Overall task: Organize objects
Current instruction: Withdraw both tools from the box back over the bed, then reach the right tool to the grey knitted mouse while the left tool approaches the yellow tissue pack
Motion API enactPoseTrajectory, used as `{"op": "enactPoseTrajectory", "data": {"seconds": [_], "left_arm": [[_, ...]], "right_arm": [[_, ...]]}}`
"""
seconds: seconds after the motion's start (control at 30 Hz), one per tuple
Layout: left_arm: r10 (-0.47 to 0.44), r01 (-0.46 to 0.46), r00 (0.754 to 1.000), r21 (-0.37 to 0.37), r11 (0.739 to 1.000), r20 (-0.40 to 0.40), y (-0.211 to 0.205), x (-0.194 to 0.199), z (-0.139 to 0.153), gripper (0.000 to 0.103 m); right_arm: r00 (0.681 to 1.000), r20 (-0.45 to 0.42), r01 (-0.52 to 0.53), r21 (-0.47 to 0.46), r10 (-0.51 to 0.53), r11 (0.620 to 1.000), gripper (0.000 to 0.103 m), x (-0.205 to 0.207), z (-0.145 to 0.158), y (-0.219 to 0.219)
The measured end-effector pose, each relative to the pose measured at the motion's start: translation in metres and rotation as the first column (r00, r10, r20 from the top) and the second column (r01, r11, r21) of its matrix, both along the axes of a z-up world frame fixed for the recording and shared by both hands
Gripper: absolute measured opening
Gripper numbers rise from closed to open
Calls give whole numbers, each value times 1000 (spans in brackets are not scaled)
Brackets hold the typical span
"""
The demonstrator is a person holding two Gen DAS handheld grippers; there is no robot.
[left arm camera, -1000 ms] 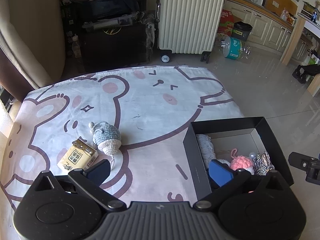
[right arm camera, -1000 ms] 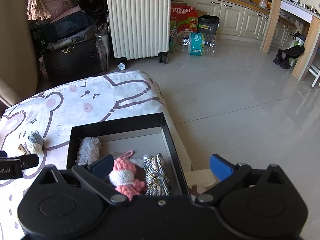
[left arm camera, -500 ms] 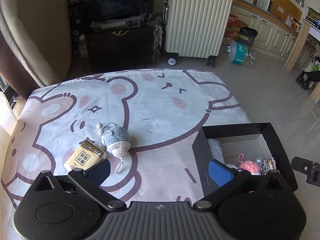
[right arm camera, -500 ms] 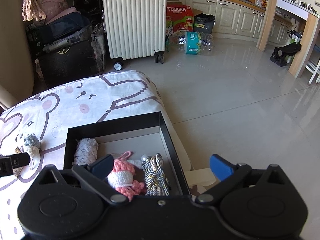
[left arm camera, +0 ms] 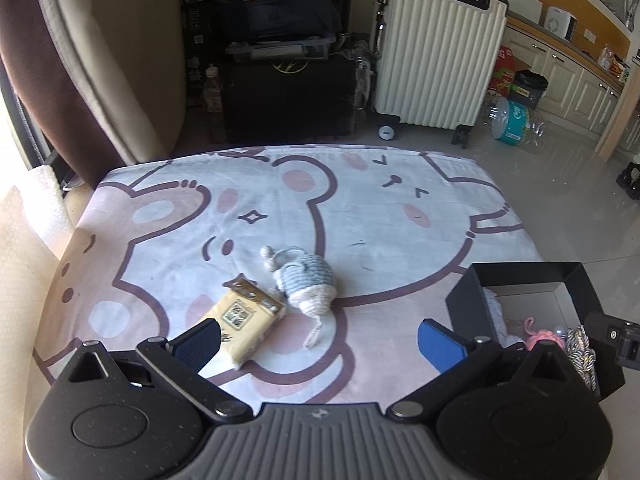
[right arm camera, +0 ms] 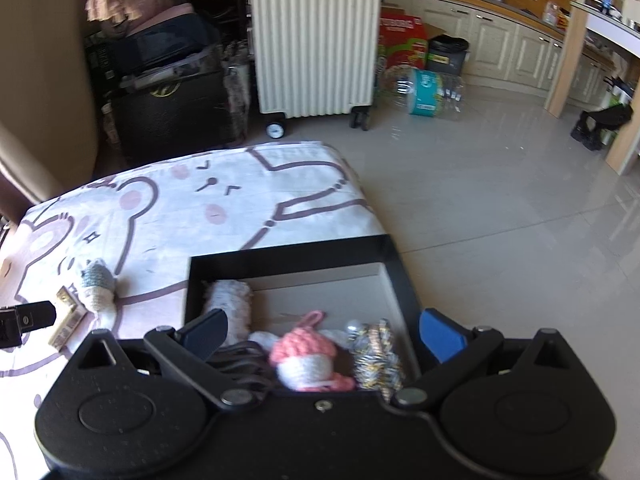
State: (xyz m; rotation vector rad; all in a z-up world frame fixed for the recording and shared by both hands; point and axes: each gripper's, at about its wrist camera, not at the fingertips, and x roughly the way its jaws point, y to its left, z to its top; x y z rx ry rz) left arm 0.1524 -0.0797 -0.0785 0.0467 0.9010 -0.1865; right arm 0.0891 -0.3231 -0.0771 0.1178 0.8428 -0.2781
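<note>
Over the bear-print sheet (left arm camera: 360, 208), your left hand-held gripper (left arm camera: 320, 344) is spread wide and holds nothing. Its left fingertip (left arm camera: 200, 342) overlaps the near corner of the yellow packet (left arm camera: 244, 320); can't tell if it touches. The packet lies flat on the sheet, with the blue-grey crochet toy (left arm camera: 306, 284) just beside it on the far right, edges touching or nearly so. Black box (left arm camera: 466, 308) sits at the sheet's right edge, well apart from both.

Your right hand-held gripper (right arm camera: 322, 330) is also spread wide, empty, hanging over the near end of the black box (right arm camera: 288, 258). Its left fingertip (right arm camera: 206, 332) is in front of the white knit piece (right arm camera: 230, 300); contact not clear. Inside the box, along the near wall: pink crochet toy (right arm camera: 306, 354) in the middle, striped rope bundle (right arm camera: 376, 356) just to its right, white knit piece at left. The far half of the box floor is bare.
</note>
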Motion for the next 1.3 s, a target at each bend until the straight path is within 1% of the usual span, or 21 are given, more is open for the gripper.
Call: {"op": "enactPoseTrajectory", "data": {"seconds": [0.43,0.77,1.0,1.1,1.23,1.3], "left_arm": [[87,-87,996,13,996,20,60,-1,3,103],[100,-101,995,35,994,29,87,0,2,103],[75,-77,997,41,996,33,92,0,0,103],[46,-48,998,42,998,46,90,1,0,103],[-7,2,997,67,998,71,83,0,-1,103],[-27,22,997,65,998,70,81,2,-3,101]], "right_arm": [[992,0,-125,-5,125,992,103,23,-2,58],[984,2,-180,4,180,984,103,35,-5,90],[979,8,-204,2,204,979,103,39,-6,104],[978,11,-206,0,206,978,103,40,-5,106],[979,27,-199,-14,200,980,103,43,-2,107],[980,31,-194,-12,195,981,103,46,1,107]]}}
